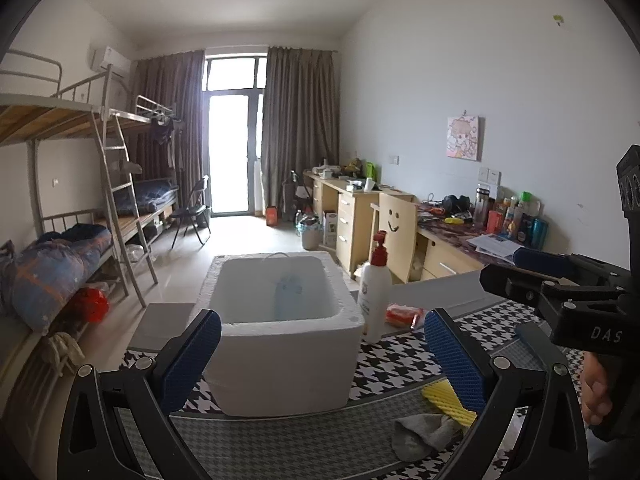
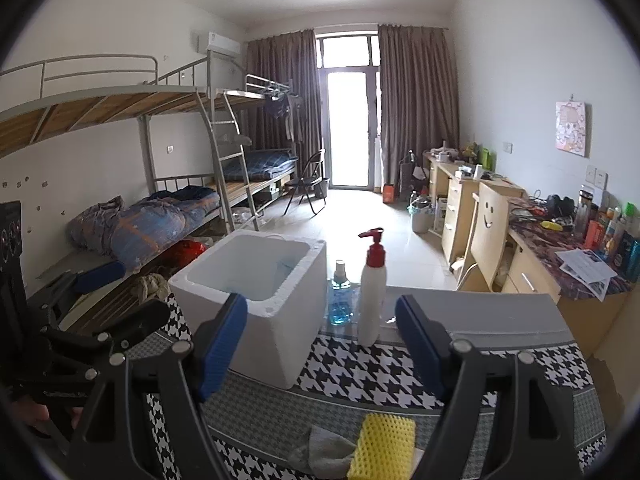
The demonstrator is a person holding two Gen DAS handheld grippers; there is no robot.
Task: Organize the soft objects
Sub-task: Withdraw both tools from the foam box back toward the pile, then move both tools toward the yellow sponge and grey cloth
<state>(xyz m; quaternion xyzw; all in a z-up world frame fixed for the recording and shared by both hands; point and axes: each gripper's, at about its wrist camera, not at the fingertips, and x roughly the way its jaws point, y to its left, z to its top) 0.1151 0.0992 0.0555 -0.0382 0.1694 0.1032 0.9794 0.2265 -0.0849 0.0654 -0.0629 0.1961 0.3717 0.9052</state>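
A white foam box (image 1: 280, 320) stands open on the houndstooth table cloth (image 1: 400, 364); it also shows in the right wrist view (image 2: 276, 308). A yellow sponge (image 2: 382, 444) and a grey sock (image 2: 324, 454) lie at the near edge; in the left wrist view the sponge (image 1: 446, 400) and sock (image 1: 420, 434) are at lower right. My left gripper (image 1: 320, 352) is open and empty in front of the box. My right gripper (image 2: 320, 344) is open and empty above the sponge and sock; its body shows in the left wrist view (image 1: 560, 300).
A white pump bottle with a red top (image 2: 372, 292) and a blue liquid bottle (image 2: 340, 300) stand right of the box. A red packet (image 1: 404, 315) lies behind the pump bottle. Bunk beds (image 2: 160, 200) run along the left, desks (image 2: 480, 208) along the right.
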